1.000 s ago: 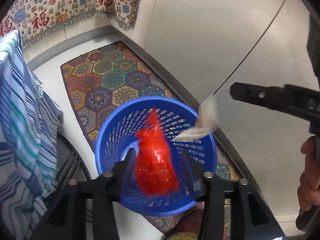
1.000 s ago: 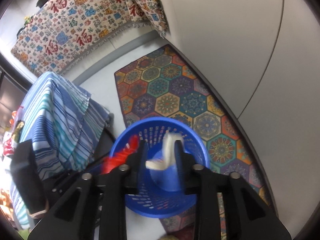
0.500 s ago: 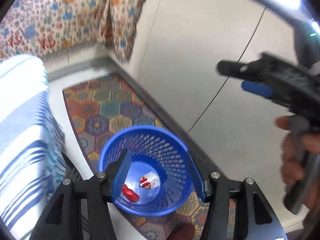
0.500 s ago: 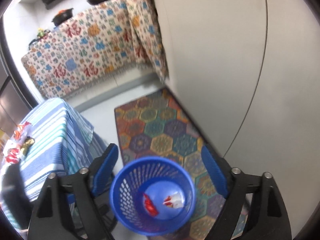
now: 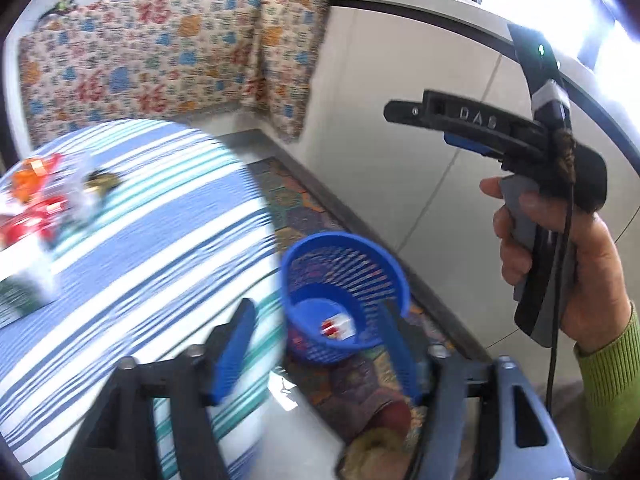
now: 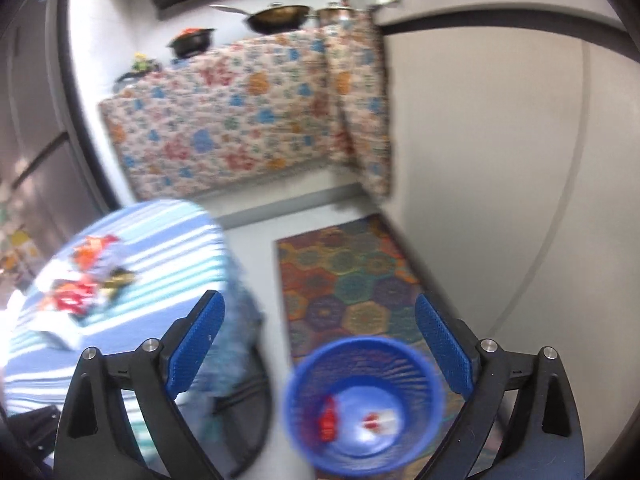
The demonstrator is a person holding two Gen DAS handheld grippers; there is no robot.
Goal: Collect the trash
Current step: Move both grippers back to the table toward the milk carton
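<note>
A blue mesh basket [image 5: 384,272] stands on the floor beside the round table; it also shows in the right wrist view [image 6: 424,364]. A red wrapper [image 6: 329,420] and a white-and-red wrapper [image 6: 380,419] lie in its bottom; the white one shows in the left wrist view [image 5: 338,326]. More red, orange and clear wrappers [image 5: 38,204] lie on the striped tablecloth [image 5: 152,248], also in the right wrist view [image 6: 86,276]. My left gripper [image 5: 316,354] is open and empty above the table edge. My right gripper [image 6: 316,350] is open and empty above the basket.
A patterned hexagon rug [image 6: 344,272] lies under the basket along a white cabinet front [image 6: 500,152]. A floral cloth [image 6: 240,120] covers a counter behind, with pots and a wok [image 6: 276,18] on top. The hand holding the right gripper [image 5: 560,256] fills the right side.
Both grippers opened and dropped the red wrapper and the white wrapper into the basket. Both have since lifted and swung left, so the table comes into view.
</note>
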